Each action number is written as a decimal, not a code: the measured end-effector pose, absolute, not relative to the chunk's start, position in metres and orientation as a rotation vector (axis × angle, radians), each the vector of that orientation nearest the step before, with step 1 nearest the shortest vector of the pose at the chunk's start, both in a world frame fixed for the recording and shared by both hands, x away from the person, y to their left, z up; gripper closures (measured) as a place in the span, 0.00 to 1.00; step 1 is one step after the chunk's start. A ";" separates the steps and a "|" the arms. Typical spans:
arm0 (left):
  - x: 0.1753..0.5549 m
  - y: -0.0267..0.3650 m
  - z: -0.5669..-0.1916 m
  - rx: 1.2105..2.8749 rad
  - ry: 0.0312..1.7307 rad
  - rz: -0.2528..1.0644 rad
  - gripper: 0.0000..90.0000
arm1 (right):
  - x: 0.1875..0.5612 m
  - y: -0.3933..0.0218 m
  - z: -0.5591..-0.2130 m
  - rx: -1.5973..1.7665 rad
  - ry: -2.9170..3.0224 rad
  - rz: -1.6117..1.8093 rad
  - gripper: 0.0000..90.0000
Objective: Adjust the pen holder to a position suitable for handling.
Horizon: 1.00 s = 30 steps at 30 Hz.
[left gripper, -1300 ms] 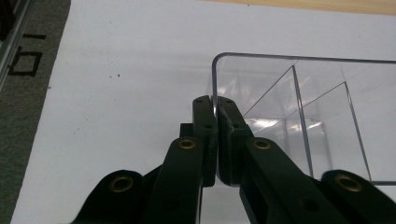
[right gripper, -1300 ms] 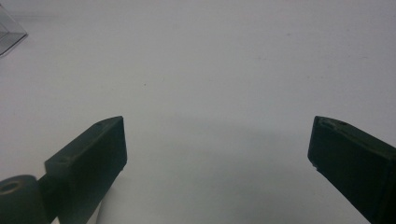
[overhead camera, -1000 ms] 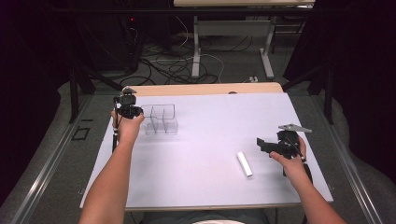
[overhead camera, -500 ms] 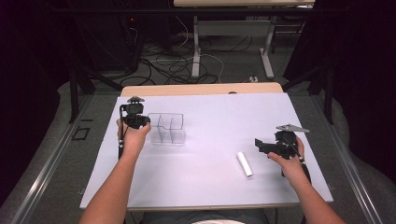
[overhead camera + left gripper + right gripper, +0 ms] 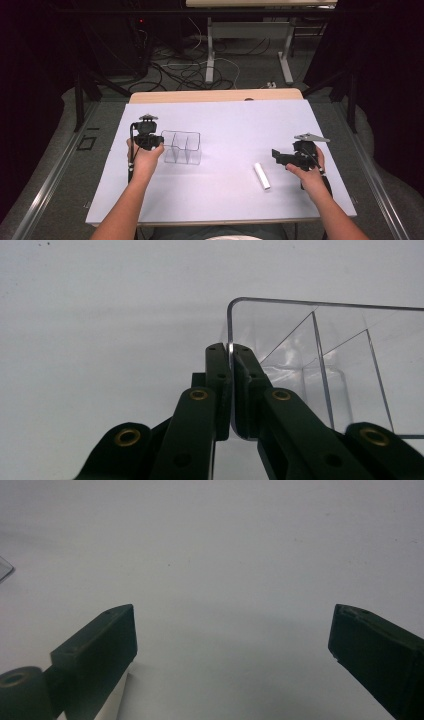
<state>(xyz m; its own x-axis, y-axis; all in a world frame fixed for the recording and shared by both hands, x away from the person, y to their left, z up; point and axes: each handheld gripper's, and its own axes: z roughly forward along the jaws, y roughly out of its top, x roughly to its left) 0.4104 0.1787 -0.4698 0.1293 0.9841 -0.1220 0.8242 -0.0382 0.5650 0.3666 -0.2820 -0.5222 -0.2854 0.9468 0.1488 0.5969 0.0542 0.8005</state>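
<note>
White tabletop (image 5: 225,200), and the left gripper (image 5: 231,351) has its jaws pinched tight on the clear divided organizer's (image 5: 182,147) near wall, while the right gripper (image 5: 232,640) waits wide open, white cylinder (image 5: 261,176) lying just beside its jaws, pickup not yet begun.

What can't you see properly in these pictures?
- Clear box: its right side runs past the left tool view's edge.
- White stick: too small in the high view to tell what it is.
- Right tool: its tips blur together in the high view.
</note>
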 end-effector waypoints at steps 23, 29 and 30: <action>0.388 0.209 -0.452 1.771 1.525 0.419 0.75 | 0.366 -0.284 -0.523 1.537 1.921 1.106 0.06; 0.388 0.216 -0.456 1.743 1.540 0.463 0.91 | 0.366 -0.284 -0.522 1.528 1.923 1.104 0.06; 0.388 0.217 -0.458 1.740 1.544 0.468 0.91 | 0.366 -0.284 -0.522 1.528 1.923 1.104 0.06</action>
